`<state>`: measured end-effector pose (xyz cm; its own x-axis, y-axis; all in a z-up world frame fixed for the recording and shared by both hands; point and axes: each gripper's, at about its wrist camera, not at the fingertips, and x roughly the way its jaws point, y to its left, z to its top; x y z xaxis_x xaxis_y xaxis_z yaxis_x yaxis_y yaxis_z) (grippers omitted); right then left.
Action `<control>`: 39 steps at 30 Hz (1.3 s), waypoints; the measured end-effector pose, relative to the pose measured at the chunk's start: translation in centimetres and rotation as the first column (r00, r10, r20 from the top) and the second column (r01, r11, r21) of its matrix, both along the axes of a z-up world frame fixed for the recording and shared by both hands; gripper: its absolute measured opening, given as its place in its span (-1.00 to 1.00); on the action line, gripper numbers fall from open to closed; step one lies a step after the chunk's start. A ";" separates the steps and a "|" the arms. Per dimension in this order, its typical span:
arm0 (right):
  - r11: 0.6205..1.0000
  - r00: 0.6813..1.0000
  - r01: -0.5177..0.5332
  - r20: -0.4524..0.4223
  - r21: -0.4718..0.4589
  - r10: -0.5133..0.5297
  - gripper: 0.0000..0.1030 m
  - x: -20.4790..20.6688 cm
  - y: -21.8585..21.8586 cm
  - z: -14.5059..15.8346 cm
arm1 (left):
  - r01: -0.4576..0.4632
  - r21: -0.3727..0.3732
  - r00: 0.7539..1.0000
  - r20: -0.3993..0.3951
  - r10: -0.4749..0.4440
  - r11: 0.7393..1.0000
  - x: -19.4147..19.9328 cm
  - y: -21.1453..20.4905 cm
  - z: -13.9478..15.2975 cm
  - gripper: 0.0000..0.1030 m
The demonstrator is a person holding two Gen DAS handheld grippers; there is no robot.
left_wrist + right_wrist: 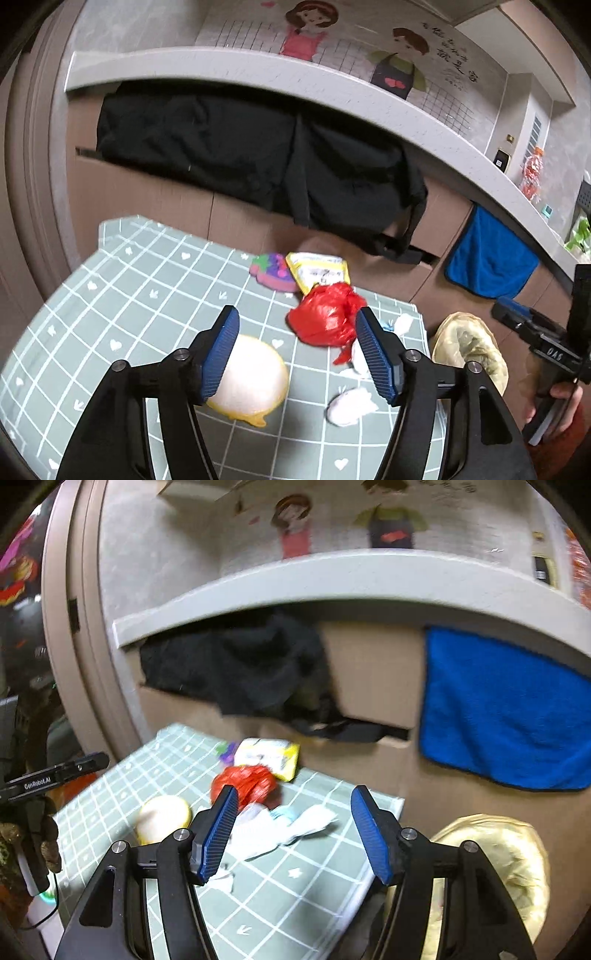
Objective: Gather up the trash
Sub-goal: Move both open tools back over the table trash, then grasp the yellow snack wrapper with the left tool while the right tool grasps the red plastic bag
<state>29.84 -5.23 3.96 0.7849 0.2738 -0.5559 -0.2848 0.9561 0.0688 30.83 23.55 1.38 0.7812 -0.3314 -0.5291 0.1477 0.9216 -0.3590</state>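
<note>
Left wrist view: green grid-patterned worktop (122, 295) below a grey ledge (258, 70). Left tool (297, 328) released, empty. Crumpled red plastic bag (325, 317) at 1 o'clock; white round foam lid (255, 376) at 7 o'clock.

Right wrist view: right tool (291, 808) released, empty. White crumpled tissues (295, 825) between its fingers; yellow-lined bin (513, 860) at 4 o'clock, off the worktop.
</note>
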 end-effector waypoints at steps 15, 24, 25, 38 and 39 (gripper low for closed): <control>0.998 0.993 0.046 -0.107 0.034 -0.042 0.17 4.8 -1.8 -5.4 | 0.101 -0.078 0.980 -0.162 -0.113 0.992 14.0 -8.2 -7.9 0.43; 0.997 0.987 0.066 -0.152 0.039 -0.060 0.17 7.6 -3.4 -8.3 | 0.039 -0.131 0.971 -0.227 -0.068 0.991 21.3 -5.6 -9.0 0.42; 0.997 0.985 0.068 -0.160 0.047 -0.060 0.17 8.0 -3.3 -8.6 | 0.064 -0.108 0.971 -0.221 -0.087 0.992 21.3 -6.2 -9.1 0.43; 0.992 0.976 0.095 -0.202 0.078 -0.078 0.17 8.2 -3.6 -10.1 | 0.075 -0.043 0.946 -0.314 -0.085 0.996 20.9 -9.4 -9.5 -0.59; 0.993 0.977 0.090 -0.201 0.076 -0.073 0.17 8.1 -3.5 -9.9 | 0.080 -0.040 0.946 -0.311 -0.089 0.996 20.4 -9.1 -9.4 -0.63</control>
<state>37.92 -8.78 -5.96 0.6832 0.2657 -0.6802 -0.1786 0.9640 0.1972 51.19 14.44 -8.01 0.5469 -0.4062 -0.7321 0.1013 0.9001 -0.4238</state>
